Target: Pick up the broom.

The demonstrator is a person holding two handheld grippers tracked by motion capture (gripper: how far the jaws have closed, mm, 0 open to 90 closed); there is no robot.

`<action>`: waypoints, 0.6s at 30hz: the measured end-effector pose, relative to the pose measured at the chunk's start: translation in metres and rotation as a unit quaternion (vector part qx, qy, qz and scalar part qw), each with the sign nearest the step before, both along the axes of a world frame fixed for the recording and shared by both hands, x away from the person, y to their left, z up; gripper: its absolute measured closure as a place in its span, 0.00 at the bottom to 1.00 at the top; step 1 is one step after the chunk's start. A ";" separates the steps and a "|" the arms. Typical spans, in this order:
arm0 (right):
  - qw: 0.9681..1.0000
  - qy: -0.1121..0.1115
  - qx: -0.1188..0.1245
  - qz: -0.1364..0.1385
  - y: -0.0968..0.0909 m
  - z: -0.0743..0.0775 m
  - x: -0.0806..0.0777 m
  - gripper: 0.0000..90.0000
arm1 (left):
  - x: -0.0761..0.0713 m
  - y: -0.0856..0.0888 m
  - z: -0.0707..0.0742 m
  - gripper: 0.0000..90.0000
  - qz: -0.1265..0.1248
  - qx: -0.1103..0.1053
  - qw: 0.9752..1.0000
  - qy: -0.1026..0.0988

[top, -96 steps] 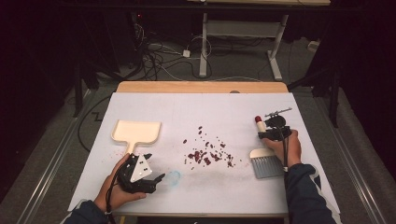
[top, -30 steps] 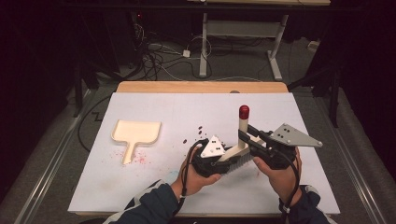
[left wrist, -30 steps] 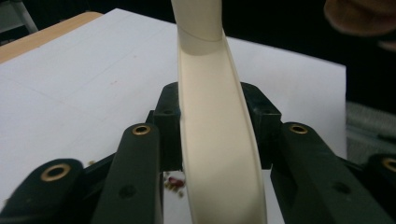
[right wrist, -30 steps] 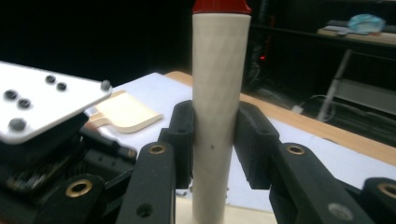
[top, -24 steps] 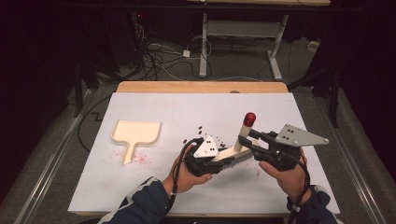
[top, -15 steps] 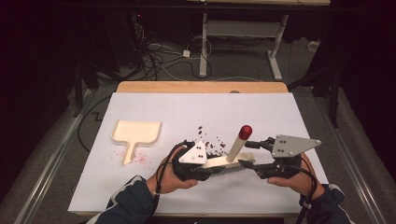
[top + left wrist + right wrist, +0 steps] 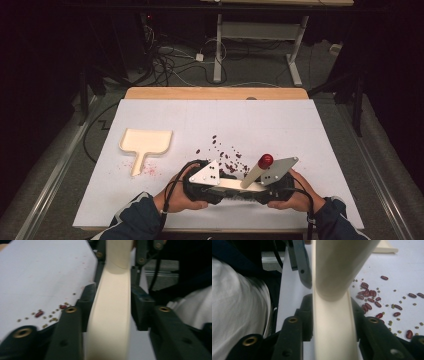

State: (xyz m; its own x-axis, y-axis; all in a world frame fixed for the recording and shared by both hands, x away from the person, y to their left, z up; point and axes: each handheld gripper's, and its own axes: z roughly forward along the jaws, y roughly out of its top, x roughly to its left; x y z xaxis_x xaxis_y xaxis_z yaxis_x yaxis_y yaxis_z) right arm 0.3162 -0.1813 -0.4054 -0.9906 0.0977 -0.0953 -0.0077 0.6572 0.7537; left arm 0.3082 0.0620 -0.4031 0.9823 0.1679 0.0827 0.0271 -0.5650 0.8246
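A cream brush (image 7: 234, 184) with a red-tipped handle (image 7: 265, 161) lies level just above the white table (image 7: 300, 130), near its front edge. My left gripper (image 7: 223, 191) and right gripper (image 7: 256, 192) face each other along the brush head. In the left gripper view the brush back (image 7: 112, 315) runs between my jaws; they have just been opening and the pads sit beside it, loose. In the right gripper view the brush back (image 7: 333, 327) is pinched between the pads; those jaws have just been closing. Red beans and small green ones (image 7: 227, 157) lie scattered just beyond.
A cream dustpan (image 7: 145, 142) lies on the left part of the table with a few crumbs by its handle. Beans (image 7: 372, 302) are spread to the right in the right gripper view. A wooden strip (image 7: 215, 93) borders the far edge.
Both hands have brought the brush from mid-air down toward the front edge, and it has tipped level. Earlier the left gripper was away by the dustpan; now it sits at the brush.
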 end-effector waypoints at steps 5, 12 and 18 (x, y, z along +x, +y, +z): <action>1.000 -0.007 0.001 -0.030 -0.002 0.003 0.002 0.75 | -0.002 0.013 0.004 0.30 0.084 -0.005 0.995 -0.056; 0.996 -0.011 0.025 -0.088 -0.015 0.012 0.013 0.75 | -0.005 0.068 0.001 0.21 0.171 -0.020 0.981 -0.090; 0.989 -0.026 0.037 -0.142 -0.026 0.022 0.021 0.75 | -0.009 0.113 -0.019 0.21 0.238 0.003 0.969 -0.072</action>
